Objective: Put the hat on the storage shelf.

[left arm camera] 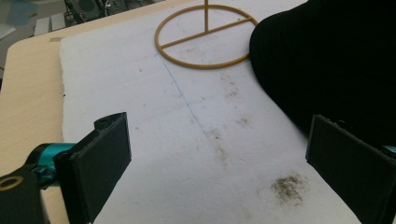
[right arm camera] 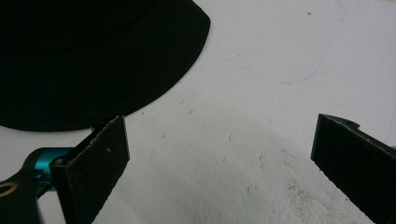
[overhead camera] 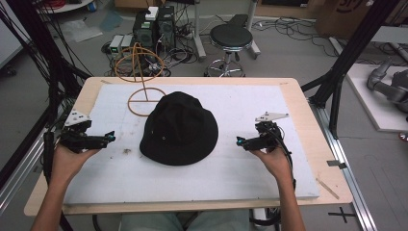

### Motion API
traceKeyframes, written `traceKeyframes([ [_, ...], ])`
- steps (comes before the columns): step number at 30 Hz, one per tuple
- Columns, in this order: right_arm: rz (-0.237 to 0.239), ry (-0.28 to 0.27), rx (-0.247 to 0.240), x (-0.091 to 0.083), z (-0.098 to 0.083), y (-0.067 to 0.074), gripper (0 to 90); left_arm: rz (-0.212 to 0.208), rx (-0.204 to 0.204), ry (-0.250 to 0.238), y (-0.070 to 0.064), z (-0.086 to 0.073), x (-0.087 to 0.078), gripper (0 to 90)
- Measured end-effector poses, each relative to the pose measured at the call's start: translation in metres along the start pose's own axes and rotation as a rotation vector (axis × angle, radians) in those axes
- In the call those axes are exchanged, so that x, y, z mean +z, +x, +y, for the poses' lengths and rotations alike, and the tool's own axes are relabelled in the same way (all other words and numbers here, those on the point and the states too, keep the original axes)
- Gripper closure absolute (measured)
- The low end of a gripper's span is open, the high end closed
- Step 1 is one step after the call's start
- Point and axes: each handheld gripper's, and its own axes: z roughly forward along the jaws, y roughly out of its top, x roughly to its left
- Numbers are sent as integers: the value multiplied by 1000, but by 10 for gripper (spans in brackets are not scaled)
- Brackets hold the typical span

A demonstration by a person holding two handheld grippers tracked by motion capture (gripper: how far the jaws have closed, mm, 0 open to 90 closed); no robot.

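Black fabric, a bucket hat, lies brim-down near the middle of a white foam sheet that covers most of the wooden table. Just behind its far-left edge stands a tan wire stand: a flat ring base on the sheet, a thin upright post and looped rings on top. In the high view the hat overlaps the near-right part of that ring base; whether they touch I cannot tell.

At the left of the hat, the left gripper is held in the person's left hand, low over the sheet and pointing toward the brim, apart from it. In the left gripper view its 2 black fingers stand wide apart with nothing between them but stained white foam; the hat fills the upper right there, and the ring base lies ahead.

On the other side, the right gripper sits in the right hand, pointing at the hat from the right, near the brim but clear of it. Its fingers are likewise spread wide and hold nothing, with the brim's curved edge ahead at the upper left.

Beyond the table, a black stool stands on the grey floor among cables.
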Motion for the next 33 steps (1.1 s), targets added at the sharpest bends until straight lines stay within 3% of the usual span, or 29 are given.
traceKeyframes([
  [26,-6,11,-22,6,3,5,39,-4,-12,-8,4,-1,-2,71],
  [33,4,-11,-35,5,15,12,39,-6,-17,-16,5,0,-5,71],
])
